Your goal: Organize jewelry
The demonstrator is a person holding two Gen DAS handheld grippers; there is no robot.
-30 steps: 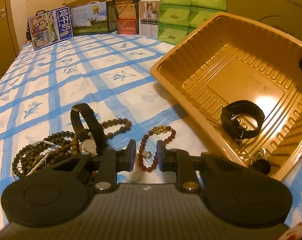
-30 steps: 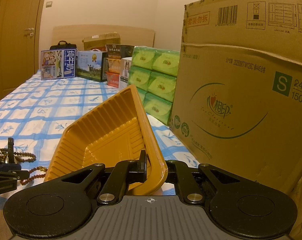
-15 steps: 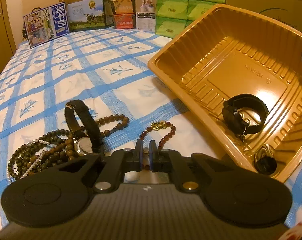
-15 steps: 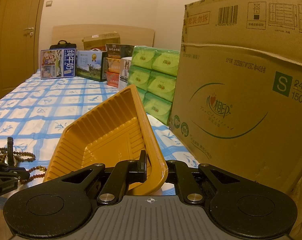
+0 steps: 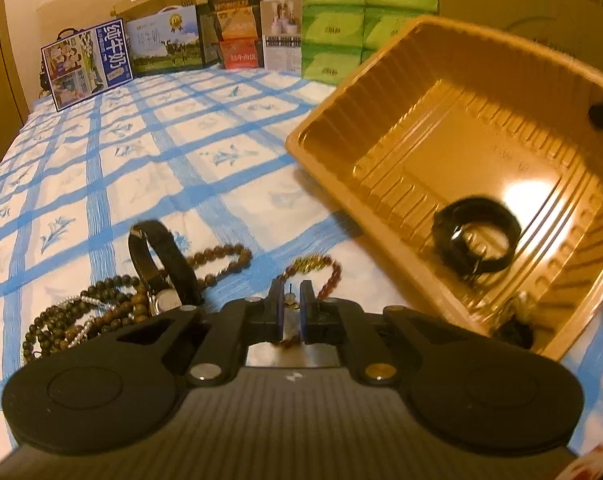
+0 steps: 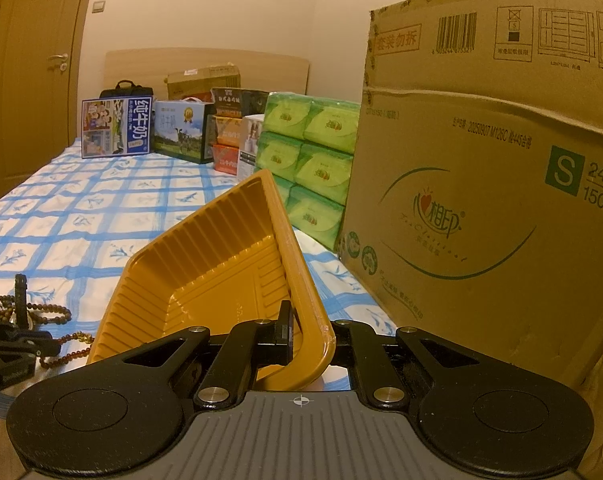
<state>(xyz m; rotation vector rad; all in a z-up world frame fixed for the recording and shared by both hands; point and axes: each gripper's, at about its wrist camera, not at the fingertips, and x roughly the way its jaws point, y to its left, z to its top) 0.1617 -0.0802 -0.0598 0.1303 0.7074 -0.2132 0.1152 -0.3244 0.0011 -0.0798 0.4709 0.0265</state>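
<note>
My left gripper [image 5: 290,308] is shut on a red bead bracelet [image 5: 328,276] with a gold charm, just above the blue checked cloth. To its left lie a black-strap watch [image 5: 157,264] and a heap of brown bead strands [image 5: 85,316]. My right gripper [image 6: 305,332] is shut on the near corner of the orange plastic tray [image 6: 221,256] and holds it tilted. The tray [image 5: 401,132] holds a black watch [image 5: 475,238] and a small dark item [image 5: 515,330] in its low corner.
A large cardboard box [image 6: 493,184] stands right of the tray. Green tissue packs [image 6: 313,160] and several printed boxes [image 5: 161,44] line the far end of the bed. A door [image 6: 25,80] is at the left.
My left gripper closed on the red bead bracelet and lifted it slightly, moving a little toward the tray. The right gripper and the tilted tray stayed still.
</note>
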